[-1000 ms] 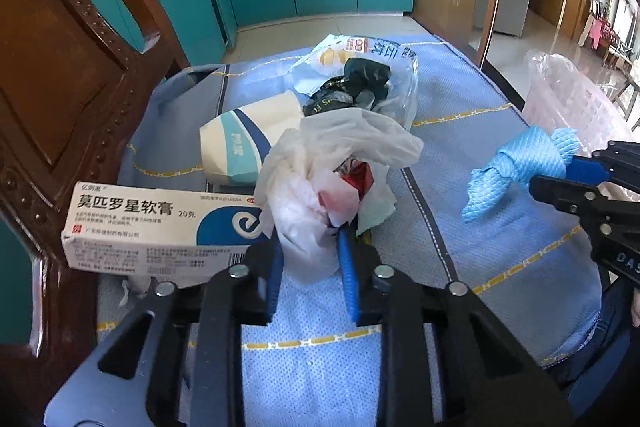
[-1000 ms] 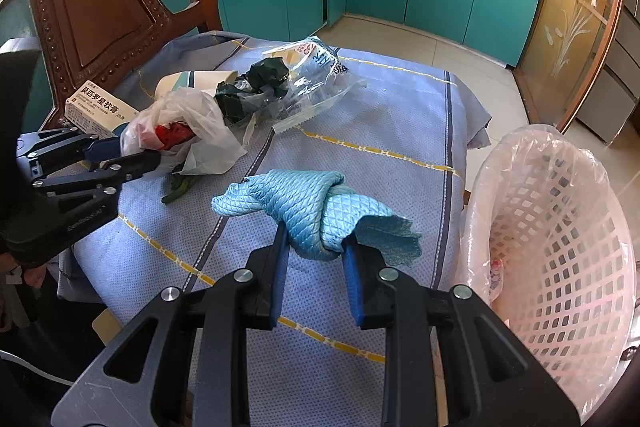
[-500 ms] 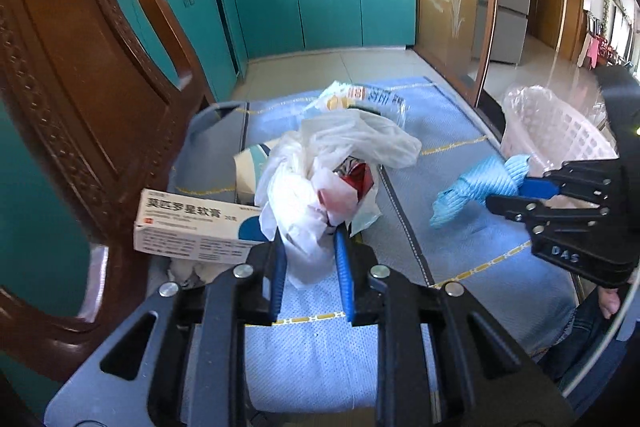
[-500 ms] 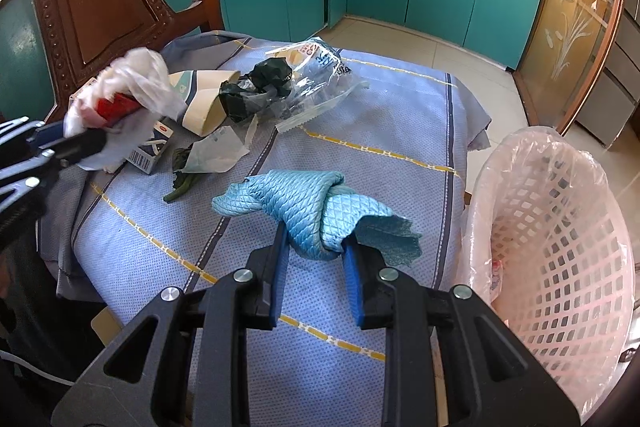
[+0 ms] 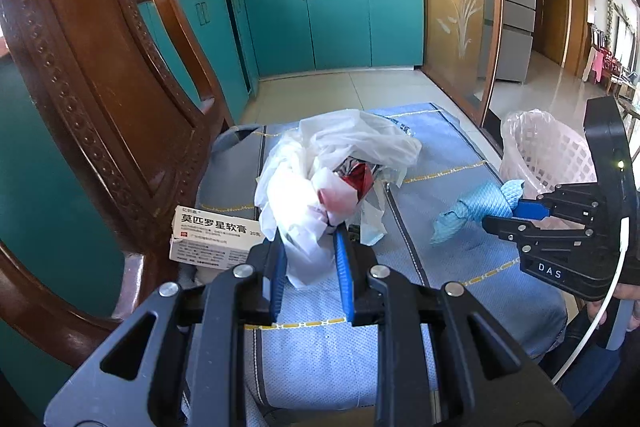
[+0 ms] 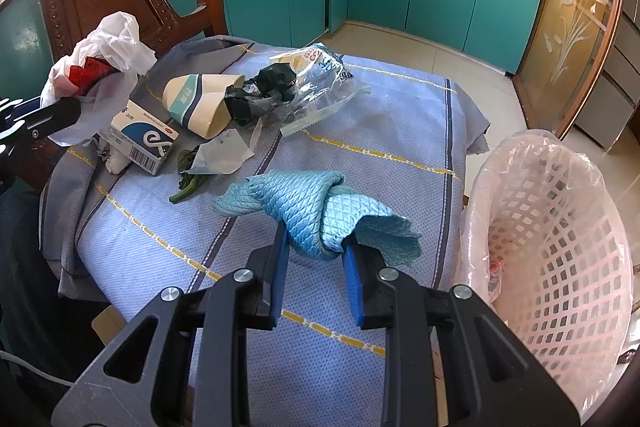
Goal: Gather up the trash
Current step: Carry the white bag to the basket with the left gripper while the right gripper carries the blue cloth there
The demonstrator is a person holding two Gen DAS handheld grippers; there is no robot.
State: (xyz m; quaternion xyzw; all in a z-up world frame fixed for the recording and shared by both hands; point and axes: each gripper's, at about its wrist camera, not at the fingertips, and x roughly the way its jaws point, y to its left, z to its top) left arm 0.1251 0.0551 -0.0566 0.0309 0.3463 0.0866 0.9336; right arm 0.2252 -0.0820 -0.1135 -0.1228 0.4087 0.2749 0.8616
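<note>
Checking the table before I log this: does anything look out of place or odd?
Yes. A knotted light-blue quilted cloth, clamped in the right tongs, looks like a cleaning rag, not trash. A green leafy scrap lies loose on the blue tablecloth, beside the white medicine box.

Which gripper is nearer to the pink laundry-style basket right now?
Right. The right gripper, shut on the blue cloth, sits just beside the basket; the left gripper, holding the white bag, is across the table.

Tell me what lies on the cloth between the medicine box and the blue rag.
In the right wrist view, a torn clear wrapper and a green vegetable stalk lie between the medicine box and the blue rag.
</note>
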